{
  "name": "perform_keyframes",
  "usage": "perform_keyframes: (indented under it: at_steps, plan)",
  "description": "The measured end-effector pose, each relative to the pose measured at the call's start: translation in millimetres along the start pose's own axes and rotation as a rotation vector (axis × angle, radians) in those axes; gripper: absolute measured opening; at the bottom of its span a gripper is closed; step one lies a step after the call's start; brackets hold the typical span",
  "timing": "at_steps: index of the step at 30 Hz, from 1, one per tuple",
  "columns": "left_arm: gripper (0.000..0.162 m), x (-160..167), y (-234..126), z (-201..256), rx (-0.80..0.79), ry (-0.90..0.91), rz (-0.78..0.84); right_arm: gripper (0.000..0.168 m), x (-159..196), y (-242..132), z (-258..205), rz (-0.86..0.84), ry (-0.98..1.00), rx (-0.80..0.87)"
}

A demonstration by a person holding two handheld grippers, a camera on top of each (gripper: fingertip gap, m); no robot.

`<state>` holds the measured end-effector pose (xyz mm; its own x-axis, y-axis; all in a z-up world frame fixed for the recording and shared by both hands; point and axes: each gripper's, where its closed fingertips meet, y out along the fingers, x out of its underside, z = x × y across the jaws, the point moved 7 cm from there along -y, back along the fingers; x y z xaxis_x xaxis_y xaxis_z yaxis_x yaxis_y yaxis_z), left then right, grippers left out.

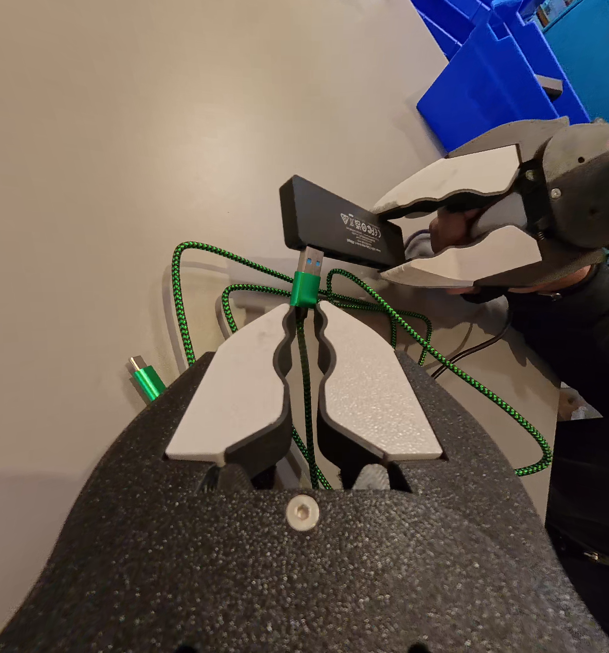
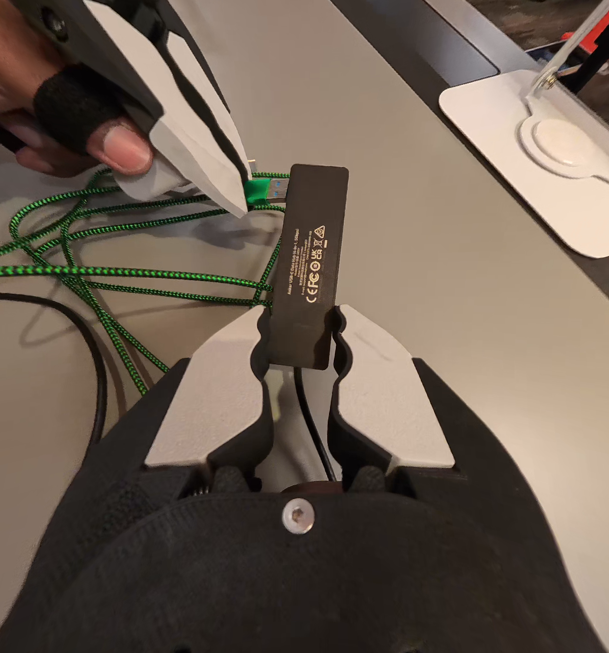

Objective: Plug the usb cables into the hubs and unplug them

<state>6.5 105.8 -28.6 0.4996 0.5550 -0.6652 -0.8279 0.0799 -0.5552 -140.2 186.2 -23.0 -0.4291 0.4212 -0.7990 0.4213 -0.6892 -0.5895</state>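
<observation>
Over the beige table (image 2: pixel 437 318), right hand-held gripper (image 2: pixel 299 311) clamps the hub (image 2: pixel 313 254) steady; left hand-held gripper (image 1: pixel 305 309) pinches the green plug (image 1: pixel 305 288), aligning it.

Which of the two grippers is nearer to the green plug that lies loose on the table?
Left. The left gripper is just right of the loose green plug on the table; the right gripper holds the black hub farther off.

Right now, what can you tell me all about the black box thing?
The black hub is a slim, matte, plastic-looking bar with pale printing on one face. The right gripper pinches one end, holding it above the table. A green-collared USB plug, held by the left gripper, sits partly in its side port, metal still showing.
</observation>
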Motion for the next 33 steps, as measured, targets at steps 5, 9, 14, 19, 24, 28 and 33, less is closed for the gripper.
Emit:
perform_keyframes:
  at_steps: [5,9,14,19,24,28,33]
  plan:
    - [0.009,1,1,-2,0.0,-0.009,-0.007,0.033,0,0,-4,-0.017,-0.118,0.047]
    - [0.009,2,2,-1,-0.034,0.014,-0.019,0.033,0,1,-9,-0.044,-0.19,0.077]
    - [0.01,2,1,2,-0.092,0.08,-0.04,0.034,-1,-2,-13,-0.044,-0.263,0.059]
    - [0.009,4,4,8,-0.133,0.155,-0.061,0.035,1,-7,-14,-0.058,-0.301,0.018]
    - [0.009,6,8,13,-0.138,0.18,-0.064,0.036,9,-7,-9,-0.1,-0.293,0.012]
    - [0.005,6,10,15,-0.117,0.181,-0.06,0.036,15,0,-8,-0.146,-0.231,-0.006]
    - [0.005,8,13,16,-0.106,0.182,-0.068,0.036,15,3,-5,-0.122,-0.135,-0.026]
